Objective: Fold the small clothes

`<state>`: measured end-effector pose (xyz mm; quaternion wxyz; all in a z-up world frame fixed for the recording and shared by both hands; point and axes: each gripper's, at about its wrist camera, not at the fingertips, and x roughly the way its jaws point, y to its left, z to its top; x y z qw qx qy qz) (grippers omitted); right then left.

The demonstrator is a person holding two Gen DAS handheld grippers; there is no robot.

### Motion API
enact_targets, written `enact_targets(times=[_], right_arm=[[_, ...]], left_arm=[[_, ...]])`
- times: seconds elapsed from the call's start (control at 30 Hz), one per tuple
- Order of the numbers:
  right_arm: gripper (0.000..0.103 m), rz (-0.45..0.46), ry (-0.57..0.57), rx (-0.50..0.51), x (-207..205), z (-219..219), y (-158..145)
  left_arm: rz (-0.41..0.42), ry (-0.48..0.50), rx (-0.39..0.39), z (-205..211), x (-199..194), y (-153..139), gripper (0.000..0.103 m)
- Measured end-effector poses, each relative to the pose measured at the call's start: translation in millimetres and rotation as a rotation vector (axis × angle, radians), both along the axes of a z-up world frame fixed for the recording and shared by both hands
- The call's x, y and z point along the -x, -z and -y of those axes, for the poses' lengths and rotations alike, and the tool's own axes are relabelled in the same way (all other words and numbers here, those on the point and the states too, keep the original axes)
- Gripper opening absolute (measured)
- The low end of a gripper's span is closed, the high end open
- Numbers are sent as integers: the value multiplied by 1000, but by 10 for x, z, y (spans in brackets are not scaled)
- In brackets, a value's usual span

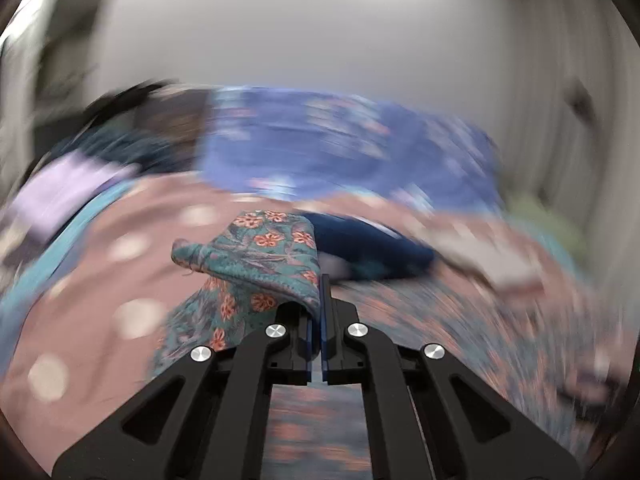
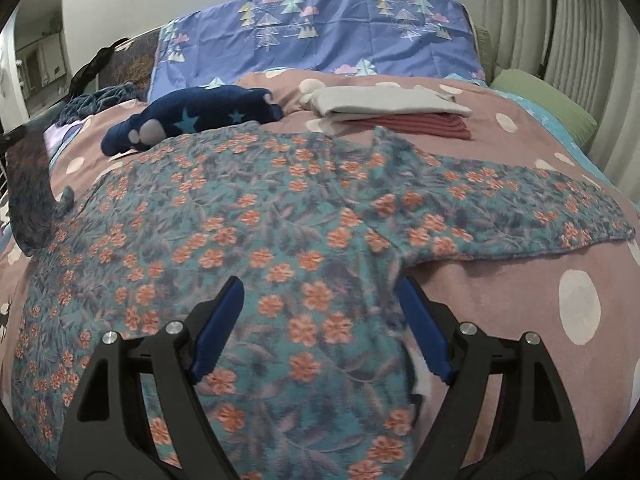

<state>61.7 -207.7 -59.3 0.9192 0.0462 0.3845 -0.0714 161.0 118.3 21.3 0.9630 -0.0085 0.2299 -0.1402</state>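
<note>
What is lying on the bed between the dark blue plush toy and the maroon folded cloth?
In the right wrist view, a folded grey-white cloth lies between the plush toy and the maroon folded cloth, partly resting on the maroon one.

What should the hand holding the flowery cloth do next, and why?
Probably carry that pinched piece across the flowery top to fold it inward. The left tool is shut on a lifted piece of it, while the rest lies flat on the bed and the right tool hangs open above it.
</note>
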Motion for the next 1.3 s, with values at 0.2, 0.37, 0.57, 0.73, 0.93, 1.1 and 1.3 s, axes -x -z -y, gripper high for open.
enact_targets(times=[0.2,0.37,0.57,0.73,0.93,1.1,1.3], right_arm=[[81,-23,58,-37,91,314,65],[81,-12,69,-52,152,479,46],[61,-4,-29,-157,-48,398,-8],[55,2,-151,-210,-277,101,-140],[57,0,-150,-209,-267,33,-135],[57,-37,-75,-228,-239,275,-75],[57,-48,-111,-252,-377,286,-69]], left_arm=[[-52,285,-384,1653,309,867,22],[-125,326,-438,1732,425,1164,31],[-173,301,-235,1317,500,1015,46],[-292,279,-114,1320,295,1141,46],[-289,361,34,1563,152,1103,44],[-237,409,-76,1867,316,1105,44],[-262,335,-70,1723,313,1141,45]])
